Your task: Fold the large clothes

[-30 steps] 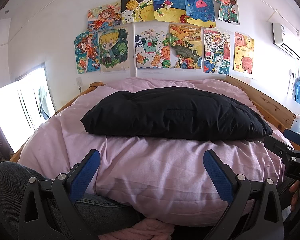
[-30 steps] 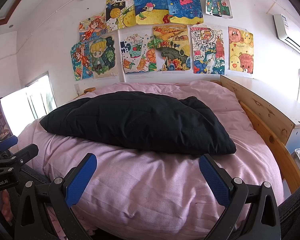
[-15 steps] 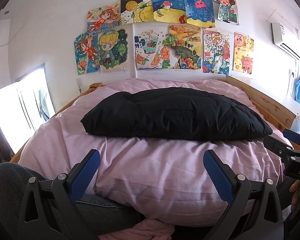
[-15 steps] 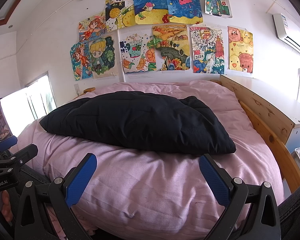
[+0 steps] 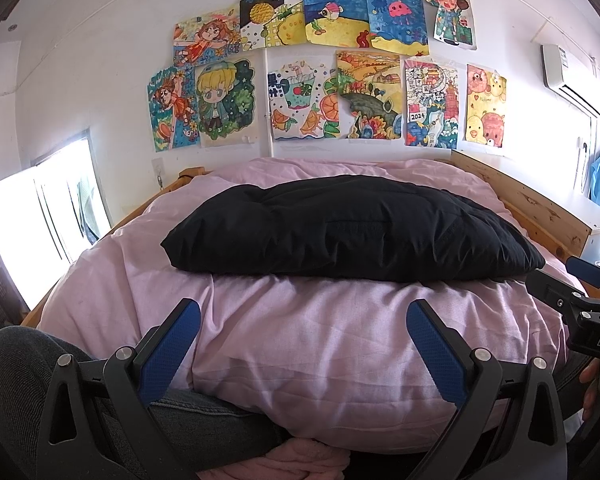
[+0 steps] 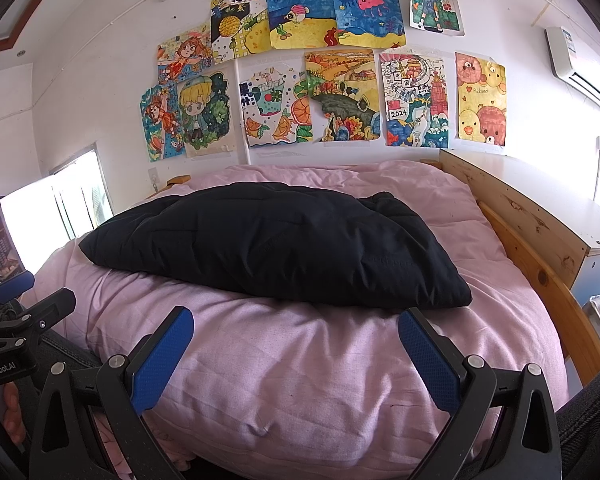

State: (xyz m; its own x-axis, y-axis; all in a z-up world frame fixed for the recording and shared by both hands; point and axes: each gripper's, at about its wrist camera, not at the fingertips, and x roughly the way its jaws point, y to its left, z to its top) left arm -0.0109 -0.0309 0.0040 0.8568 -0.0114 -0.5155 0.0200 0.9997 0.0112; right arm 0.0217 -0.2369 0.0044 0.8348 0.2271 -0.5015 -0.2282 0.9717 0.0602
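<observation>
Here one black padded garment (image 5: 352,228) lies folded on one pink bed (image 5: 300,328); two tongs, left (image 5: 303,334) and right (image 6: 296,340), both gape empty

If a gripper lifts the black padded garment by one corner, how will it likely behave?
The black padded garment looks puffy and quilted, so probably light for its bulk. It likely droops and unfolds rather than staying flat. Its smooth shell may slip between the open right gripper pads.

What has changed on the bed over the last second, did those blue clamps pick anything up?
Nothing visibly changed. The left gripper and the right gripper stay open and empty over the pink duvet, and the folded black garment lies where it was.
</observation>
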